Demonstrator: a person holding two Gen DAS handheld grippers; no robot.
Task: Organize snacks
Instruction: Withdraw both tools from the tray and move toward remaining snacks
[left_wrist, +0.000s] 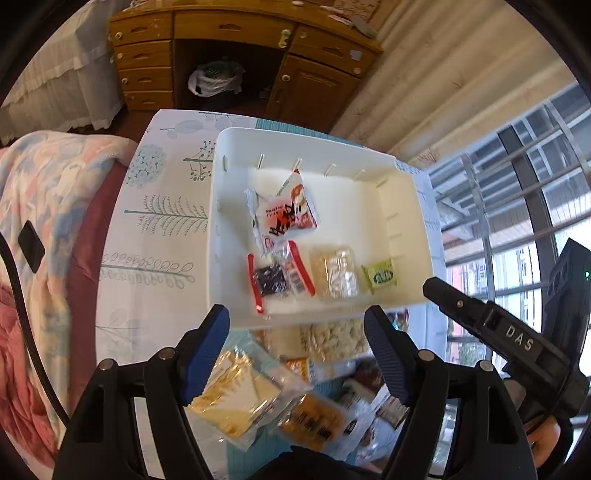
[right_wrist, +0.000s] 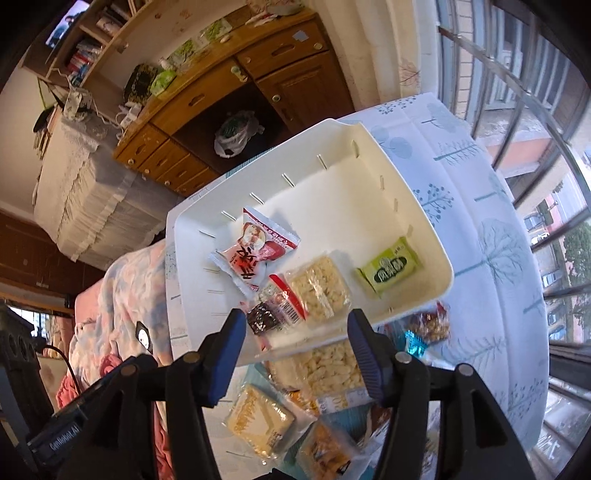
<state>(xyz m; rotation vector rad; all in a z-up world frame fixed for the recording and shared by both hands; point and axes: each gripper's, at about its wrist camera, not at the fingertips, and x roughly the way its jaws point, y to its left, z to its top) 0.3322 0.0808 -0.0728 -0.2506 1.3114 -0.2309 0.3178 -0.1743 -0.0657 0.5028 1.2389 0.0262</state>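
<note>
White plastic bin (left_wrist: 236, 221) on table with tree-print cloth (left_wrist: 162, 206), slotted inner walls, mostly empty toward far side. Inside bin, clustered at near edge: white-and-red packet (left_wrist: 286, 210) lying tilted toward far-left part, dark snack in clear wrap with red ends (left_wrist: 279, 278) just below it and overlapping its lower corner, clear pack of pale puffed pieces (left_wrist: 334, 273) right beside that, small green packet (left_wrist: 380, 277) at right end, slightly apart from puffed pack. Same row seen from right wrist: white-and-red packet (right_wrist: 255, 251), dark snack (right_wrist: 275, 312), puffed pack (right_wrist: 319, 288), green packet (right_wrist: 389, 271), bin wall (right_wrist: 424, 229).

Outside bin, on table near its front wall: larger bag of puffed pieces (left_wrist: 338, 339) touching bin front, yellow wafer pack (left_wrist: 236, 395), orange snack pack (left_wrist: 314, 417), more wrappers piled at right, too blurred to name. Reddish nut bag (right_wrist: 432, 326) and shiny blue wrapper (right_wrist: 415, 345) beside bin's right corner.

Left gripper (left_wrist: 297, 354) jaws spread apart, blue pads clear of everything, hovering over loose pile just in front of bin. Right gripper (right_wrist: 297, 360) jaws likewise apart, nothing pinched, above bin's near rim and big puffed bag (right_wrist: 328, 365). Right gripper body (left_wrist: 509, 339) visible at right edge of left view.

Wooden desk (left_wrist: 236, 29) and pink blanket (left_wrist: 40, 206) in background.
</note>
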